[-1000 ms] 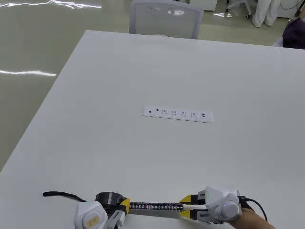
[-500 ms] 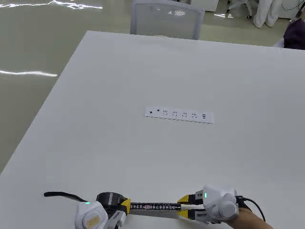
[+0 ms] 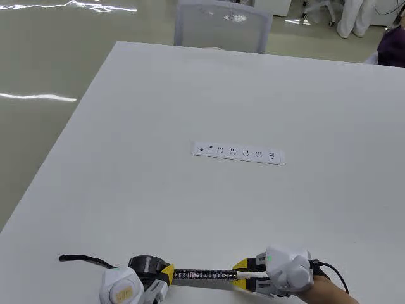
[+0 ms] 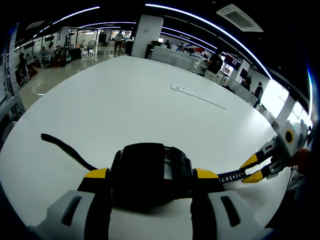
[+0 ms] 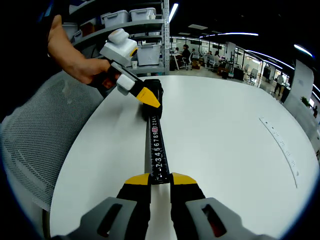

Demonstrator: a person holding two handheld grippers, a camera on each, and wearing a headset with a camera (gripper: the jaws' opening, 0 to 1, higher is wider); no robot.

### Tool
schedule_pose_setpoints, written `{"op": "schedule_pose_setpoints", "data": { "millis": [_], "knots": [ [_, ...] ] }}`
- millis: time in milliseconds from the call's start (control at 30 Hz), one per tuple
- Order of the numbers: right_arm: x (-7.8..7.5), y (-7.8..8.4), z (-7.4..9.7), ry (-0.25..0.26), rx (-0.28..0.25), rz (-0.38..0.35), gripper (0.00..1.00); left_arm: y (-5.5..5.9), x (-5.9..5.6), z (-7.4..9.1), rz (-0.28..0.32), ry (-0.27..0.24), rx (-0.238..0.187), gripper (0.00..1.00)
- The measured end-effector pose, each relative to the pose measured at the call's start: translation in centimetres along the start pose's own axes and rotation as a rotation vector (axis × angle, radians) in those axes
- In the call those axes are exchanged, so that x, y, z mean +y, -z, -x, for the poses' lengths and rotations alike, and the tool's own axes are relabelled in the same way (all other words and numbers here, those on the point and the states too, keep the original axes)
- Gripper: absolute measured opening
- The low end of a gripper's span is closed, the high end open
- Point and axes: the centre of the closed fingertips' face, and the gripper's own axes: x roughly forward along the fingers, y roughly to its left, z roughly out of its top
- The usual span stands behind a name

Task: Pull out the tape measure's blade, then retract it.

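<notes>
A black tape measure (image 3: pixel 147 265) lies near the table's front edge, and my left gripper (image 3: pixel 166 276) is shut on its case (image 4: pixel 150 171). A black wrist strap (image 3: pixel 82 258) trails off to its left. The blade (image 3: pixel 204 275), dark with light numbers, runs out to the right. My right gripper (image 3: pixel 239 275) is shut on the blade's end (image 5: pixel 160 176), its yellow-tipped jaws pinching it. In the right gripper view the blade (image 5: pixel 156 148) stretches away to the case (image 5: pixel 152 97) and the left gripper (image 5: pixel 150 97). In the left gripper view the right gripper (image 4: pixel 249 169) holds the blade's far end.
A white power strip (image 3: pixel 238 152) lies flat near the middle of the white table (image 3: pixel 190 95). A grey mesh chair (image 3: pixel 221 25) stands at the far edge. The table's left edge drops to a glossy floor. A person's hand (image 5: pixel 80 62) holds the left gripper.
My right gripper has moved a little to the left, toward the case, and the exposed blade is slightly shorter. The left gripper and case stay put.
</notes>
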Motion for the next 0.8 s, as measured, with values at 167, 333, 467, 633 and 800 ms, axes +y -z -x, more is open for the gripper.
{"op": "schedule_pose_setpoints", "data": {
  "millis": [167,333,467,633,800],
  "knots": [
    [0.0,-0.1,-0.3,-0.004,0.000,0.001,0.12,0.1,0.0,-0.1,-0.001,0.002,0.002,0.61],
    [0.1,-0.3,-0.5,-0.008,-0.002,0.001,0.12,0.0,0.0,0.0,0.000,0.002,0.002,0.61],
    [0.1,-0.5,-0.8,-0.010,-0.004,0.001,0.12,0.0,0.0,0.0,0.002,0.002,0.001,0.61],
    [0.1,-0.6,-1.1,-0.015,-0.005,0.001,0.12,0.0,0.0,0.0,0.003,0.004,0.001,0.61],
    [0.2,-0.9,-1.4,-0.019,-0.007,0.002,0.12,0.0,0.1,-0.1,0.005,0.005,0.002,0.61]
  ]
}}
